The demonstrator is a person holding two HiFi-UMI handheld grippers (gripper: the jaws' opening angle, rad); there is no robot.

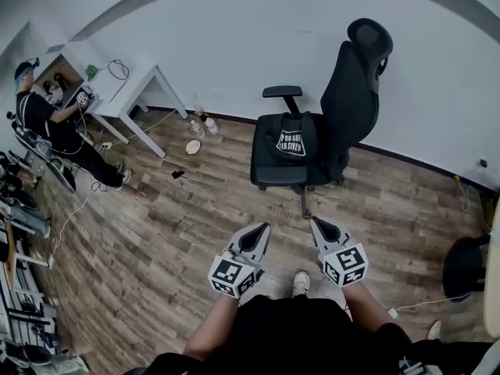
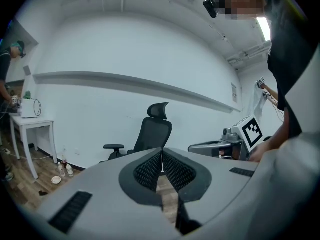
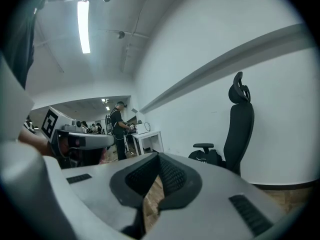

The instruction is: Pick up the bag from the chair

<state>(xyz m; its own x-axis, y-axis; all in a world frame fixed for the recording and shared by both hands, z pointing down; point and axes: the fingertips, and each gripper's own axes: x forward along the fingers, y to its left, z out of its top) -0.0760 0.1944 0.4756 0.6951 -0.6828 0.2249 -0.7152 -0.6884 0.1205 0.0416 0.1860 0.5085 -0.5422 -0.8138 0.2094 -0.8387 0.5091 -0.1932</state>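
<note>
The wood-plank floor (image 1: 180, 233) fills most of the head view and runs up to a pale wall. The black office chair (image 1: 344, 108) stands against that wall, with its high back and headrest to the right and its seat turned toward the left of the head view. One armrest (image 1: 282, 92) juts out on the far side of the seat.

Well left of the chair, a white table (image 1: 129, 92) stands against the same wall. A person (image 1: 51, 123) in dark clothes bends over its far end, with cables trailing on the floor nearby.

The black bag (image 1: 291, 141), which has a white print on it, lies on the chair's seat and leans toward the backrest, just below the armrest. To the right of the chair, near the edge of the head view, a dark bundle (image 1: 465, 268) sits on the floor.

The left gripper (image 1: 261, 230) and right gripper (image 1: 319, 226) are side by side in front of the chair and point at it. Both are clenched tight with nothing between the pads. They are well short of the bag, and only the chair's foot (image 1: 303, 201) and planks lie between.

Between the chair and the table, a few small bottles (image 1: 205, 123) stand by the wall. A small white dish (image 1: 193, 147) and a dark scrap (image 1: 178, 174) lie just in front of them.
</note>
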